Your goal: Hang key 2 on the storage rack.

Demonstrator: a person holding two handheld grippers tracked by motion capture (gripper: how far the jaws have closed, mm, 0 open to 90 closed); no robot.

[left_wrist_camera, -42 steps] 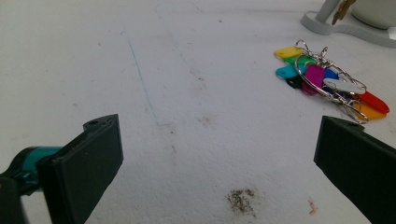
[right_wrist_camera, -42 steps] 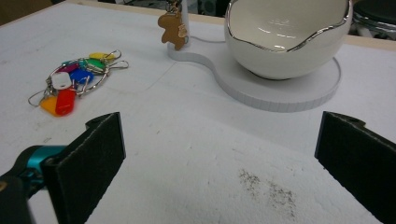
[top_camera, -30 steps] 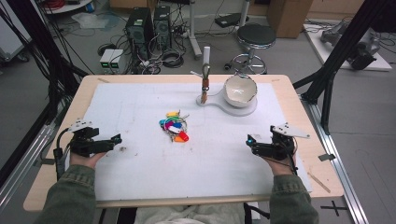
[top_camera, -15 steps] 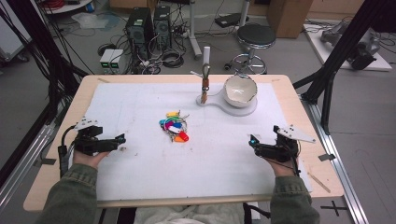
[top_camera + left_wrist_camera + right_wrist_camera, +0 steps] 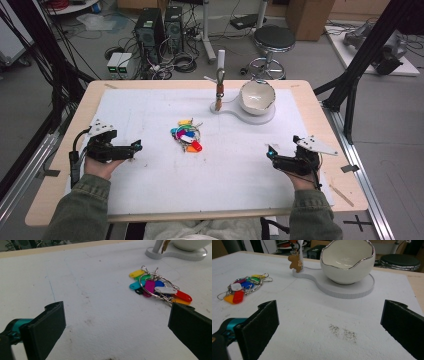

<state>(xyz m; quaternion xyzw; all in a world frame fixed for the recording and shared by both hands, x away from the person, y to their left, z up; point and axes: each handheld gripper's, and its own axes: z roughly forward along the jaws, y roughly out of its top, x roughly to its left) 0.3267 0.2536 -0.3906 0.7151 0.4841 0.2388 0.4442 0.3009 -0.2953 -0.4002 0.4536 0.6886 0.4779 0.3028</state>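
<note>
Keys [image 5: 157, 287] on their coloured tags lie ahead of my left gripper [image 5: 117, 322], nearer its right-hand jaw, untouched. I see both grippers spread wide, my right gripper [image 5: 329, 325] facing the bowl [image 5: 348, 261].

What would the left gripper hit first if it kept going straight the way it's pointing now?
Probably the bunch of coloured key tags. The left gripper, jaws open, points across bare white mat toward it, though the bunch sits slightly right of centre, so it might just graze it.
</note>
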